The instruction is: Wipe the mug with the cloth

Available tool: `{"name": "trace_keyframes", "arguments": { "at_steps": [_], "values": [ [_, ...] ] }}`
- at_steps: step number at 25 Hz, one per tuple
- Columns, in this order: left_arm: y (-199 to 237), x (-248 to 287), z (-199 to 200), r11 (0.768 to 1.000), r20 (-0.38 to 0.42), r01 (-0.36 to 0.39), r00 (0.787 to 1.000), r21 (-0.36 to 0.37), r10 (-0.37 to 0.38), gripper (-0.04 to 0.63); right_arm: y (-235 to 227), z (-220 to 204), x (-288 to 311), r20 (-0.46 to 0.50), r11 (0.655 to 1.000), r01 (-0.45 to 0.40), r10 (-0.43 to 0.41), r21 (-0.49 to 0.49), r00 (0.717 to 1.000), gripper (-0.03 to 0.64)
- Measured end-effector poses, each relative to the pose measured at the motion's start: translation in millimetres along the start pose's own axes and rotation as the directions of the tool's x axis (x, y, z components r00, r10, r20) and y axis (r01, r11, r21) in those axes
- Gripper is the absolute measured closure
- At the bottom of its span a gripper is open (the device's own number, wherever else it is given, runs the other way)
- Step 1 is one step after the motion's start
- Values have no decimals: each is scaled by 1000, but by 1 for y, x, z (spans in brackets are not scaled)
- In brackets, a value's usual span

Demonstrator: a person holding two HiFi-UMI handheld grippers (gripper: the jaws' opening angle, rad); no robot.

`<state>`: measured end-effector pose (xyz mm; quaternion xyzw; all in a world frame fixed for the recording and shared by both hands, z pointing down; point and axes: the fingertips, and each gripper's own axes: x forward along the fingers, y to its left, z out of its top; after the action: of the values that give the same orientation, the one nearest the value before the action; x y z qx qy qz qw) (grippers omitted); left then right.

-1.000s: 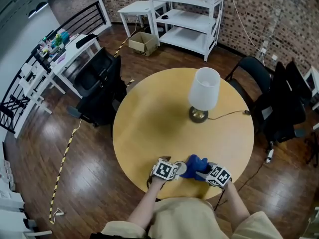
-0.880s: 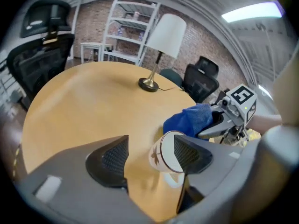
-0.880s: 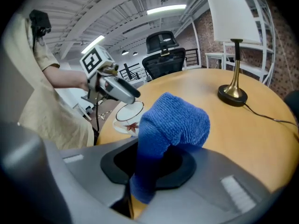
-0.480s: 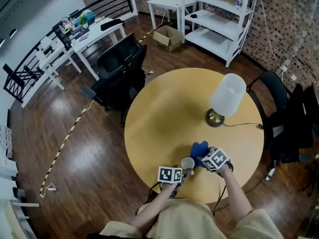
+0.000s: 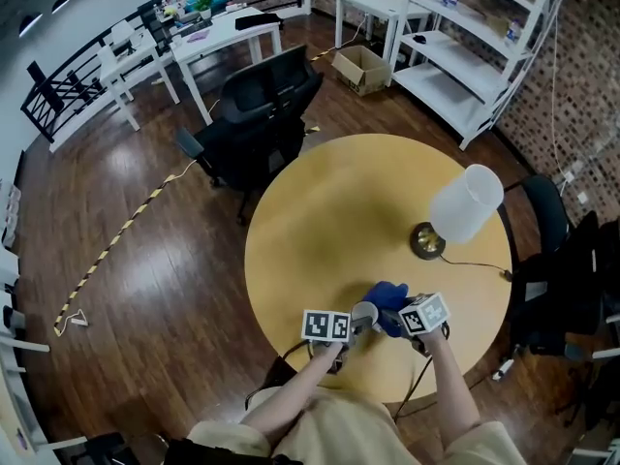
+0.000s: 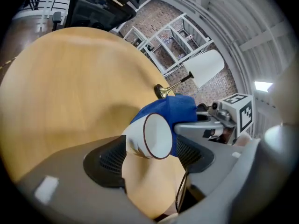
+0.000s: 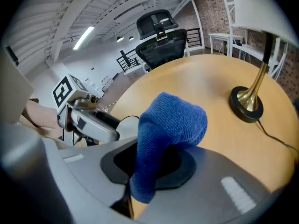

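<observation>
A white mug (image 6: 156, 135) with a dark rim lies on its side between the pads of my left gripper (image 6: 152, 155), mouth toward the camera. The jaws stand wide and are closing on it. A blue cloth (image 6: 175, 111) drapes over the mug's far side. In the right gripper view the cloth (image 7: 170, 125) hangs folded from my right gripper (image 7: 154, 164), which is shut on it. In the head view, mug (image 5: 363, 313) and cloth (image 5: 387, 296) meet between the left gripper (image 5: 351, 325) and right gripper (image 5: 395, 320) near the front edge of the round table (image 5: 320, 221).
A lamp (image 5: 465, 204) with a white shade and brass base (image 5: 426, 241) stands at the table's right, its cable (image 5: 480, 266) trailing toward the edge. A black office chair (image 5: 262, 105) sits beyond the table's far left. White shelving (image 5: 475, 46) stands at the back.
The head camera has swung, so the table sits differently in view. Both grippers stay together at the near edge, with the cloth still pressed against the mug.
</observation>
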<state>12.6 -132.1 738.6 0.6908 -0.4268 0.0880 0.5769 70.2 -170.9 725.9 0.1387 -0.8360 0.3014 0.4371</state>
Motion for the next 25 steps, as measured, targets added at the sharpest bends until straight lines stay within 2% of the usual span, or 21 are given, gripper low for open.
{"name": "trace_keyframes", "arguments": {
  "at_steps": [2,3,4,5,6,7,8,9,10,11,12,14,15,16,17,20,23,25],
  "values": [
    [3,-13,16,998,17,1,1000,55,-2,265,-1,-5,5,3,1000,-14,14,0,1000,541],
    [4,-17,26,993,13,-6,1000,117,4,265,-2,-7,7,1,1000,-13,13,-4,1000,541],
    [4,-17,34,979,-8,-12,1000,203,14,267,-3,-9,7,3,1000,-8,8,-6,1000,541],
    [2,-13,40,951,-49,-10,998,309,26,267,-4,-9,7,13,1000,-4,4,-4,1000,541],
    [-1,-7,42,904,-110,8,993,427,44,267,-5,-8,5,30,1000,-2,2,3,1000,541],
    [-6,2,40,841,-187,45,980,539,67,267,-5,-7,3,52,1000,-4,3,14,999,541],
    [-11,10,35,768,-267,97,959,632,98,267,-4,-6,1,74,1000,-9,7,30,997,541],
    [-14,16,30,699,-336,152,932,699,133,285,-3,-6,-1,94,999,-17,12,48,995,541],
    [-15,22,25,643,-387,196,907,740,169,336,-1,-6,-1,112,997,-28,20,68,994,541],
    [-15,27,22,601,-419,225,885,767,202,383,2,-6,-1,129,995,-42,30,90,991,541],
    [-12,32,21,568,-435,241,870,787,233,460,4,-7,0,147,992,-57,40,112,988,541],
    [-6,42,22,517,-438,252,855,818,277,535,4,-8,3,187,985,-82,53,152,981,542],
    [-4,43,25,510,-431,245,855,825,288,539,3,-9,3,203,983,-84,50,166,978,541],
    [-1,44,29,518,-419,226,859,825,293,545,3,-11,1,216,982,-77,38,171,976,543],
    [2,43,33,540,-404,199,867,818,292,556,2,-13,-1,227,984,-58,19,168,974,543],
    [9,39,37,632,-369,129,891,765,265,563,1,-24,-9,232,994,52,-73,93,970,544],
    [13,37,37,696,-347,85,906,713,244,564,9,-48,-4,167,987,160,-155,-16,974,545],
    [18,35,38,727,-340,77,913,683,223,564,14,-67,6,144,986,163,-165,22,976,545]
  ]
}}
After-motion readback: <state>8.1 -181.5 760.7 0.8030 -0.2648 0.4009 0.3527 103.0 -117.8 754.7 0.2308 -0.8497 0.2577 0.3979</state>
